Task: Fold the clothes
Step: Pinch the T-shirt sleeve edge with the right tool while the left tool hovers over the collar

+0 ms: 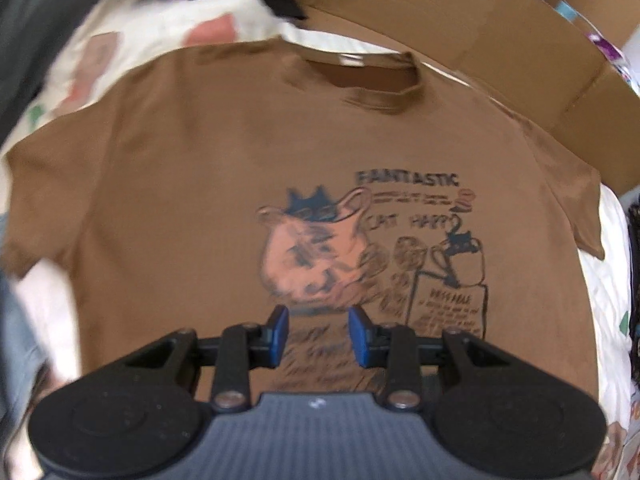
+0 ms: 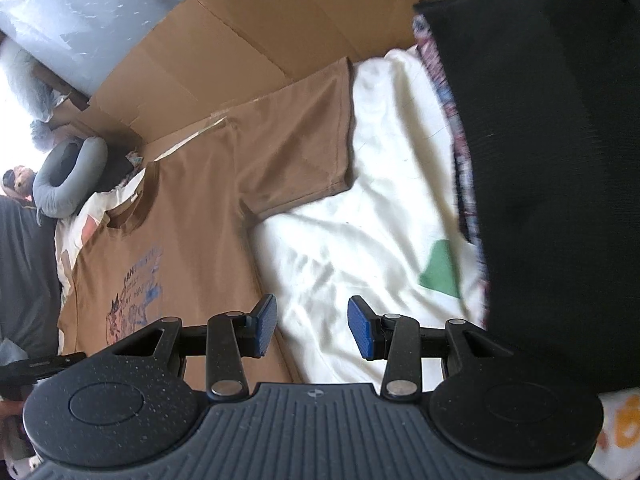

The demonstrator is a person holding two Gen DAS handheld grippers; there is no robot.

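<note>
Around the shirt (image 1: 192,168), spread flat on the sheet (image 2: 360,216), the bare sheet beside its right sleeve lies open to a gripper. Cardboard (image 2: 248,40) rises just beyond its collar, closing that side. A black pile (image 2: 552,168) walls the strip of sheet past the sleeve.
</note>
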